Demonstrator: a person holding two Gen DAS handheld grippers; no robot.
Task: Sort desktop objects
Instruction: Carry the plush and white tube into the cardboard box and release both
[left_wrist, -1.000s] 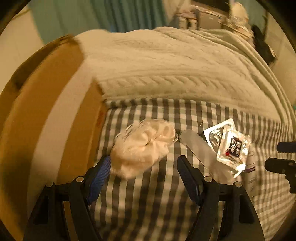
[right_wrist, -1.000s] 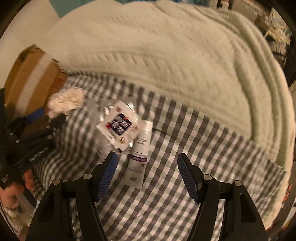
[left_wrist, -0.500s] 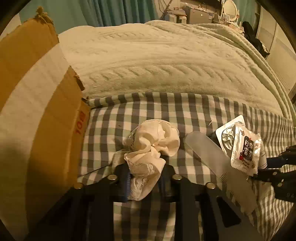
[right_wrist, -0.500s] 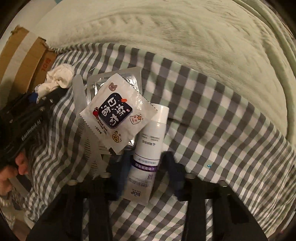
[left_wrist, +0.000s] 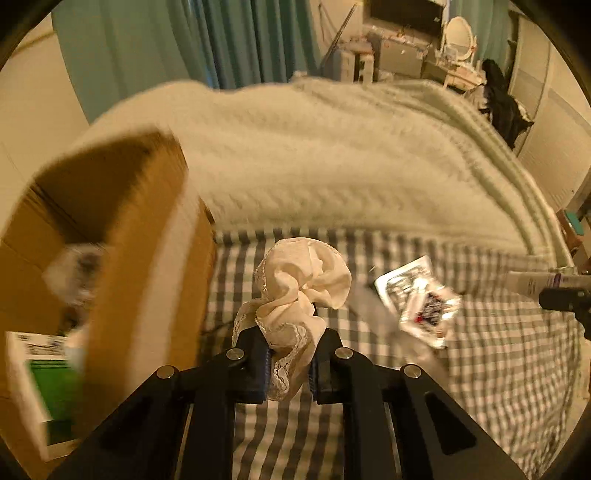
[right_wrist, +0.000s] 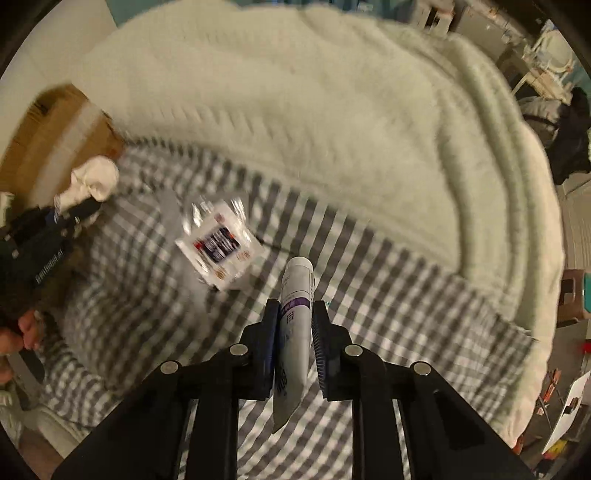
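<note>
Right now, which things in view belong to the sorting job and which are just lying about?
Belong to the job:
- cream lace cloth, held in the left gripper
- white tube, held in the right gripper
- snack packet on the checked sheet
- cardboard box, probably the bin

Just lying about:
- knitted blanket
- curtains
- dressing table

Each camera rides its gripper, looking steeply down along the fingers, close above the checked sheet (left_wrist: 498, 369). Both views share that sheet, the snack packet (right_wrist: 221, 247), the cardboard box (left_wrist: 147, 240) and the knitted blanket (right_wrist: 295, 110).
</note>
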